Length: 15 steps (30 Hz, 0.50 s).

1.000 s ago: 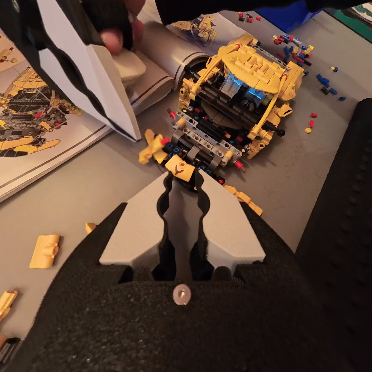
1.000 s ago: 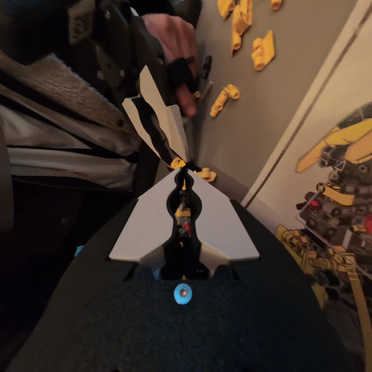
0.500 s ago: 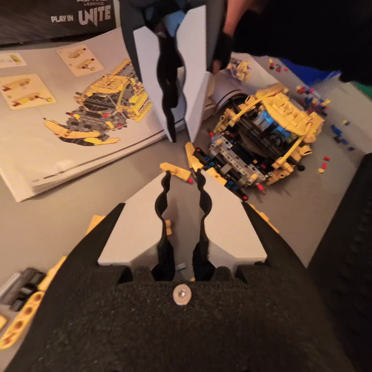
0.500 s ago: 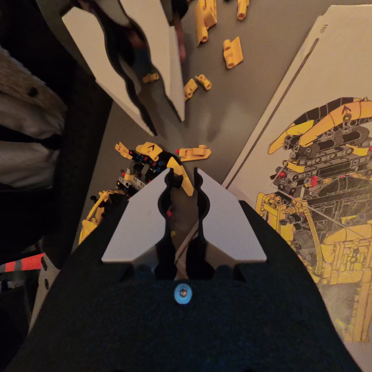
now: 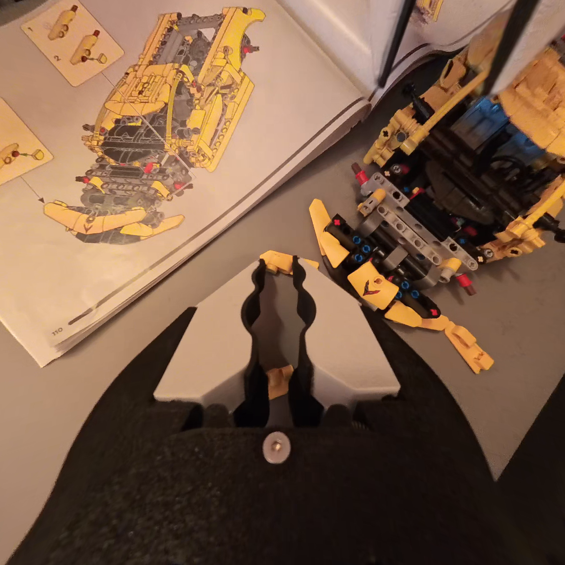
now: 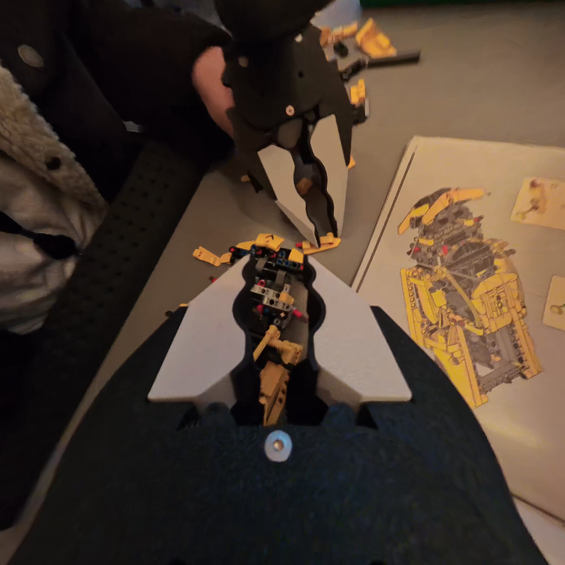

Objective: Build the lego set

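The yellow and black lego car (image 5: 458, 183) lies on the grey table, its grey beam and front bumper with a yellow emblem panel (image 5: 371, 287) facing me. My left gripper (image 5: 276, 263) is down at the table, left of the bumper, its tips closed on a small yellow piece (image 5: 276, 258). The right wrist view shows that left gripper (image 6: 325, 238) gripping the yellow piece (image 6: 321, 244). My right gripper (image 6: 277, 260) is open and empty, hovering over the car (image 6: 275, 299), and appears blurred at the top right (image 5: 504, 46) of the left wrist view.
The open instruction booklet (image 5: 153, 153) lies left of the car and shows in the right wrist view (image 6: 458, 305). A loose yellow part (image 5: 278, 377) lies under my left gripper. More yellow parts (image 6: 367, 39) lie farther off. A person's coat (image 6: 36, 244) and a black perforated edge (image 6: 122, 260) are close by. Some 10 cm of space lies between my two pairs of fingers.
My left gripper moved forward and down to the loose yellow piece beside the bumper and closed on it. My right gripper swung over the car and stays open.
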Available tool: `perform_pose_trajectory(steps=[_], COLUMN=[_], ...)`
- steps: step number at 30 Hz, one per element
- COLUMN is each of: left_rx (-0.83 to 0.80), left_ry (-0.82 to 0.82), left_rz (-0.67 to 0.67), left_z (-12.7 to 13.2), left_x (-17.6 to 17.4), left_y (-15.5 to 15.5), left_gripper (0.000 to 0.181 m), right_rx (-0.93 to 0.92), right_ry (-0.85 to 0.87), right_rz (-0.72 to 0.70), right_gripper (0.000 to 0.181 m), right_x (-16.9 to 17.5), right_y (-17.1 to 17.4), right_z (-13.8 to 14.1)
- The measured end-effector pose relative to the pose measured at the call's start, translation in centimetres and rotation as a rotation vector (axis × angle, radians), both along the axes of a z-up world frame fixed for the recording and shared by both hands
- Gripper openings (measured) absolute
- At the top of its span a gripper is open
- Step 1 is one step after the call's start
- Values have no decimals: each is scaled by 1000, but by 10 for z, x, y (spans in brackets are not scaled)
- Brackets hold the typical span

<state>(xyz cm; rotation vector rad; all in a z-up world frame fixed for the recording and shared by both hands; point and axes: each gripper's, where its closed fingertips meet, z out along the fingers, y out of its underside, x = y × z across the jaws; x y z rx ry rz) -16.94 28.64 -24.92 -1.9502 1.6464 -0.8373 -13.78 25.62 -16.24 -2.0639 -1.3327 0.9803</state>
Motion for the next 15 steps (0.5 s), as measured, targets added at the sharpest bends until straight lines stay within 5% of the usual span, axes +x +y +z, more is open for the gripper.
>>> perform_pose_trajectory(steps=[3, 5, 7, 10, 15], left_rx=[-6, -63, -155, -445, -961], left_ry=[-18, -172, -469, -900, -1215], left_rz=[-6, 5, -3, -33, -60], left_z=[2, 25, 78, 160, 203], left_x=[-1, 3, 7, -5, -25], left_y=[1, 0, -4, -14, -16], left_gripper=[17, 16, 17, 17, 16], right_rx=[108, 10, -206, -455, 159], right_ry=[59, 100, 198, 574, 498], right_rz=[-16, -65, -117, -128, 8], right_gripper=[42, 47, 51, 49, 46], right_x=[-1, -4, -11, -23, -47], right_y=[-3, -4, -5, 4, 1], right_z=[-5, -8, -1, 56, 98])
